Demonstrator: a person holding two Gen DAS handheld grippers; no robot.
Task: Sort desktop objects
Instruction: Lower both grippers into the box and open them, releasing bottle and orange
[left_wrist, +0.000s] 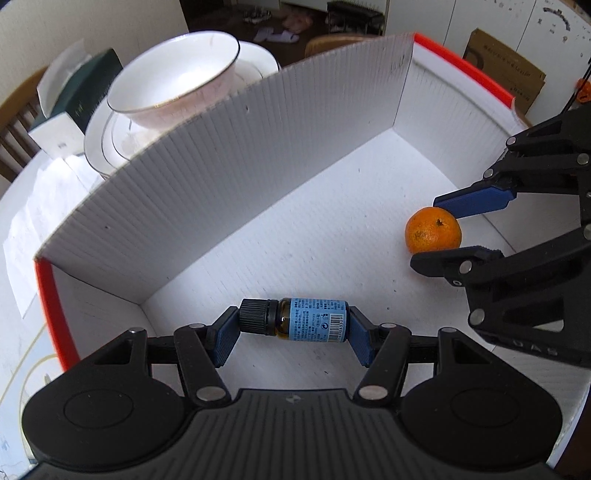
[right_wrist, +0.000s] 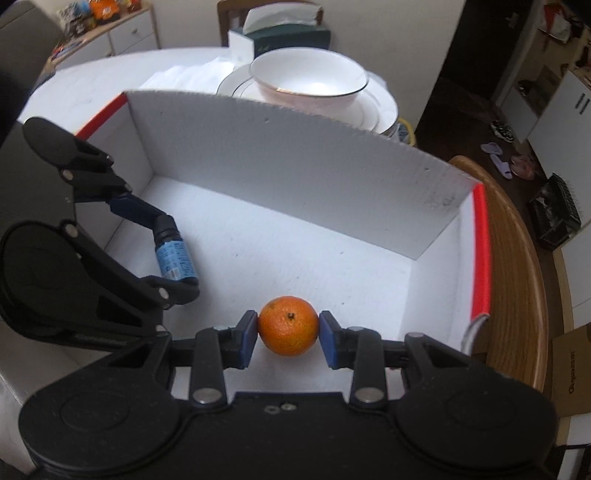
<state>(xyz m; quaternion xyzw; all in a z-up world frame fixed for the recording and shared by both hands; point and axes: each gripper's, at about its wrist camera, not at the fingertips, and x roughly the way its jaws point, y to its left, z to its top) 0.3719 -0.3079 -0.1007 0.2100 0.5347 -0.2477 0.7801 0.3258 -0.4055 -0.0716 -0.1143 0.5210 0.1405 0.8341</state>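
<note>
Inside white box (left_wrist: 229, 155), claws grip bottle (left_wrist: 306, 320) and tangerine (right_wrist: 288, 325).

The right gripper (right_wrist: 288, 334) is clamping an orange (right_wrist: 288, 325) inside a white box (right_wrist: 295, 177). To its left, the left gripper (right_wrist: 168, 254) is gripping a bottle (right_wrist: 173, 254).

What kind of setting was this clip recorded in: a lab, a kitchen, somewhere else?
Most likely a home dining area. A white bowl sits on stacked plates on a round wooden-edged table, next to a tissue box, with slippers lying on the dark floor beyond.
</note>
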